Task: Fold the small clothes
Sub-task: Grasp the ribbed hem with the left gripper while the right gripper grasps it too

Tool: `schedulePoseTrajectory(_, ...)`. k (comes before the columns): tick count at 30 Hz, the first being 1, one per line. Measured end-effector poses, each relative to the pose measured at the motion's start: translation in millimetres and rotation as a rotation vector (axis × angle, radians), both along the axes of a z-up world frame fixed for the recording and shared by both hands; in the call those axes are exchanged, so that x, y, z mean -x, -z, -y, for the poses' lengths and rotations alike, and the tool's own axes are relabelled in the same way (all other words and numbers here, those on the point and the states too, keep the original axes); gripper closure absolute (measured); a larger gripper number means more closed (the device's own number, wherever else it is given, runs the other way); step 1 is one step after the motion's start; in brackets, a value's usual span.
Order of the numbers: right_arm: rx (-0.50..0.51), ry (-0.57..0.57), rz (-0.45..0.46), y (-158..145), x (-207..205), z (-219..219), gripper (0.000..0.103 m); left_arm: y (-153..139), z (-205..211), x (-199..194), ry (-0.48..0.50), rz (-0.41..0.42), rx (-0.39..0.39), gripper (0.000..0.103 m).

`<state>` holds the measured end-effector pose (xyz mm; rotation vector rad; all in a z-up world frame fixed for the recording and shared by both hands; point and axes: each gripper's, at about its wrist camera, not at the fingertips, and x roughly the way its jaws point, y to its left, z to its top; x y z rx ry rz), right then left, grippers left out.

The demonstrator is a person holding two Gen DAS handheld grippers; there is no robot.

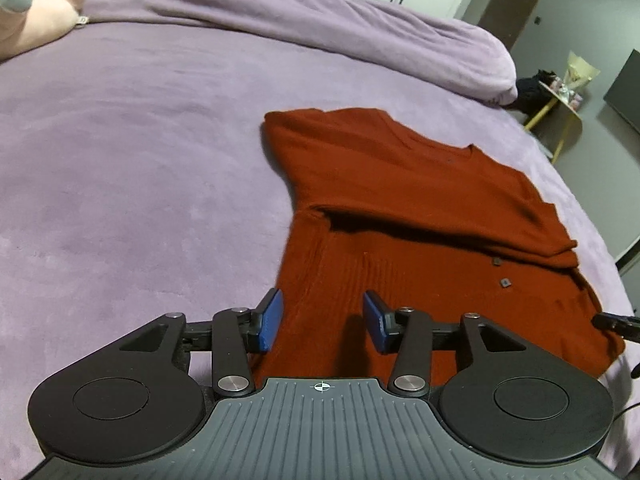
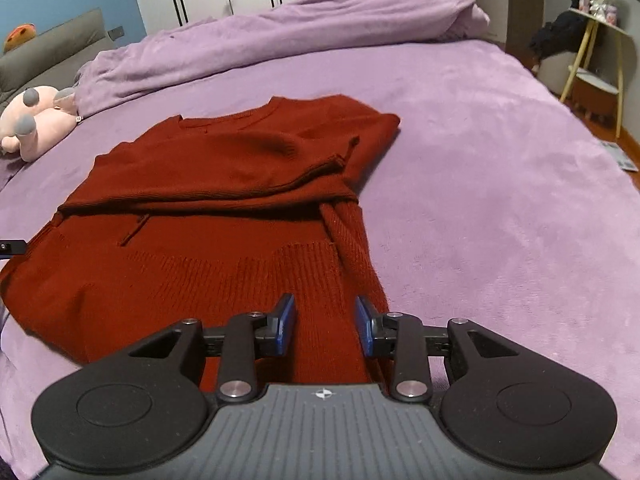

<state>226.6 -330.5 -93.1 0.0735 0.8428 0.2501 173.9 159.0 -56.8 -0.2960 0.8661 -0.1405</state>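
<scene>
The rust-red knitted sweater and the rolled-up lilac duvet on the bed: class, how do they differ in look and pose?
1. The rust-red knitted sweater is dark red ribbed knit; the rolled-up lilac duvet is pale purple plush.
2. The sweater lies flat with its sleeves folded across the body; the duvet is heaped in a long roll.
3. The sweater lies near both grippers; the duvet lies along the far edge.
Both rest on the lilac bed sheet.

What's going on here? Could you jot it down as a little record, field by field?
surface: bed with purple blanket
garment: red sweater, lying flat, both sleeves folded across the chest
left claw: open over the sweater's hem, holding nothing
right claw: open over the hem, holding nothing
nearby: pink plush toy by the bunched duvet
fold: partly done, body not yet folded
</scene>
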Motion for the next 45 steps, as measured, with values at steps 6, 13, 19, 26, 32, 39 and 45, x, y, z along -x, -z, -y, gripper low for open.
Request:
schedulePoseTrajectory(6,-0.049,-0.012,-0.022,7.4,-13.5,-2.7,0.066,5.3,4.3,-10.3,0.007,-0.025,-0.008,0.052)
schedulePoseTrajectory(13,0.029,-0.075,0.015,7.0,-8.7,-18.1,0.08,-1.9,18.1,-2.2,0.046,0.009,-0.062,0.061)
schedulePoseTrajectory(19,0.062,-0.093,0.035,5.8,-4.5,-23.8,0.092,0.0,24.1,-2.0,0.07,-0.005,-0.08,0.061)
schedulePoseTrajectory(26,0.07,-0.09,0.023,7.5,-13.3,-26.0,0.093,9.9,17.9,-17.9,0.085,-0.065,0.033,0.079)
schedulePoseTrajectory(32,0.079,-0.096,0.21,-28.2,-2.7,-34.4,0.097,-22.7,18.2,-18.8,0.103,-0.006,0.07,0.092)
schedulePoseTrajectory(39,0.043,0.045,0.321,-55.6,-56.9,-29.2,0.097,-73.8,9.1,-55.0,-0.023,0.213,0.067,0.094)
schedulePoseTrajectory(45,0.045,0.036,0.141,-12.7,-110.3,-34.4,0.096,-12.2,7.2,-106.5,-0.075,0.01,0.126,0.093)
